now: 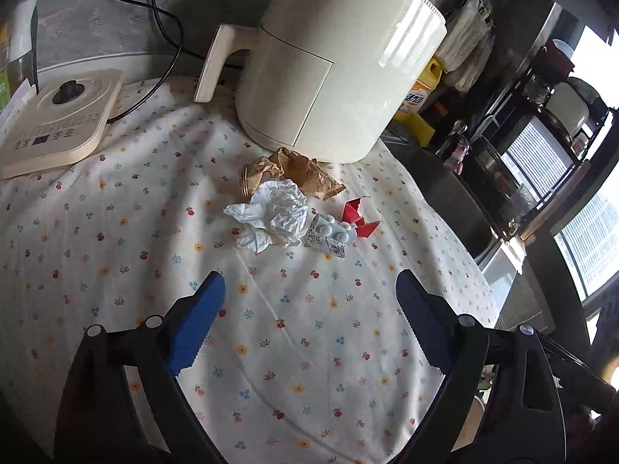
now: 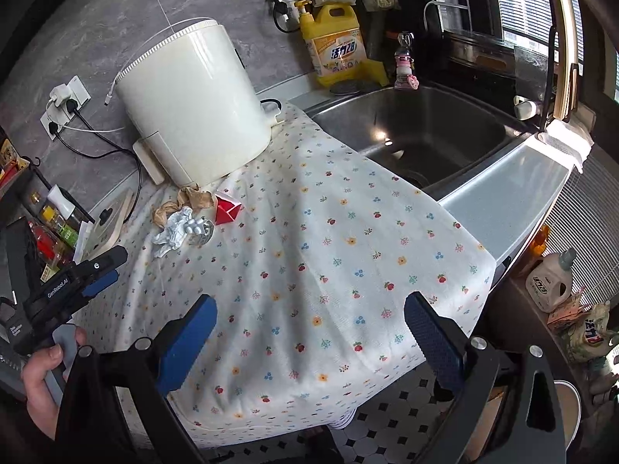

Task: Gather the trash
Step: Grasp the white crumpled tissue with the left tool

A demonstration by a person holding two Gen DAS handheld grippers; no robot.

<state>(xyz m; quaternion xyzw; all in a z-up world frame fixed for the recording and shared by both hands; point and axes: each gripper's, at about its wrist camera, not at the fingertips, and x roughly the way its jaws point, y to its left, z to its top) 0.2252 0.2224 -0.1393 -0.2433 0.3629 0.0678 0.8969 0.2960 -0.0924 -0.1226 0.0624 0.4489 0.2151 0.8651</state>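
Observation:
A small pile of trash lies on the floral cloth in front of a cream appliance: a crumpled white tissue, crumpled brown paper, a silver pill blister pack and a torn red wrapper. My left gripper is open and empty, a short way in front of the pile. In the right wrist view the pile sits far left: tissue, brown paper, blister pack, red wrapper. My right gripper is open and empty over the cloth's front part. The left gripper shows there too.
A cream kettle base lies at the left with black cables behind. A steel sink lies right of the cloth, with a yellow detergent bottle and a small pink bottle behind it. Bottles stand on the floor at the right.

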